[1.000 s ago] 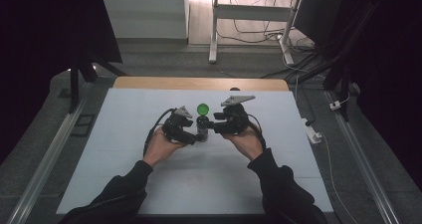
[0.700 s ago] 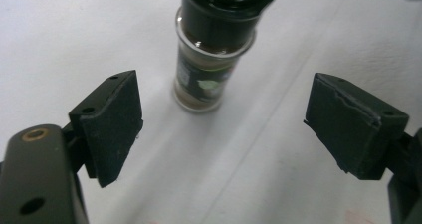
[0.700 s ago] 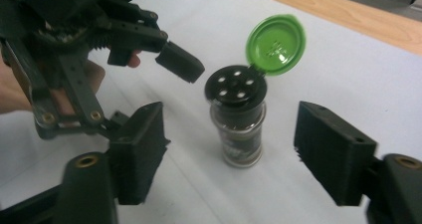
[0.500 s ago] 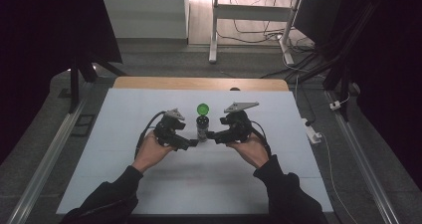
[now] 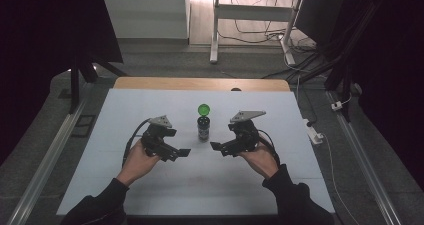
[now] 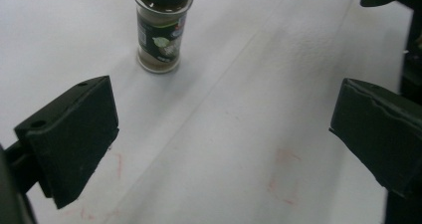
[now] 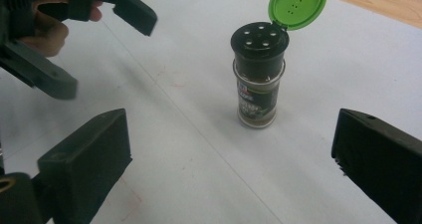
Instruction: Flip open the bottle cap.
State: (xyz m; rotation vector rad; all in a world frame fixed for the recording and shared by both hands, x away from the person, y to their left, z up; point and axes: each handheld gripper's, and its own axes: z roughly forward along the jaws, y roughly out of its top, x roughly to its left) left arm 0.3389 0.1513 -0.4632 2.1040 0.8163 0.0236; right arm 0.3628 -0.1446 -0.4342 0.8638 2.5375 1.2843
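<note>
One spice jar [image 5: 203, 126] stands upright near the middle of the white tabletop [image 5: 110, 130], its green flip lid [image 7: 297, 5] swung up and open above a black shaker top [image 7: 259, 41] pierced with holes. Two tongs flank it, both apart from it: the left tongs [image 5: 179, 154] lie to its left and nearer the person, the right tongs [image 5: 220, 148] to its right. Both pairs of jaws have just been opening and now stand wide, with nothing between them and touching nothing, each held in one hand.
</note>
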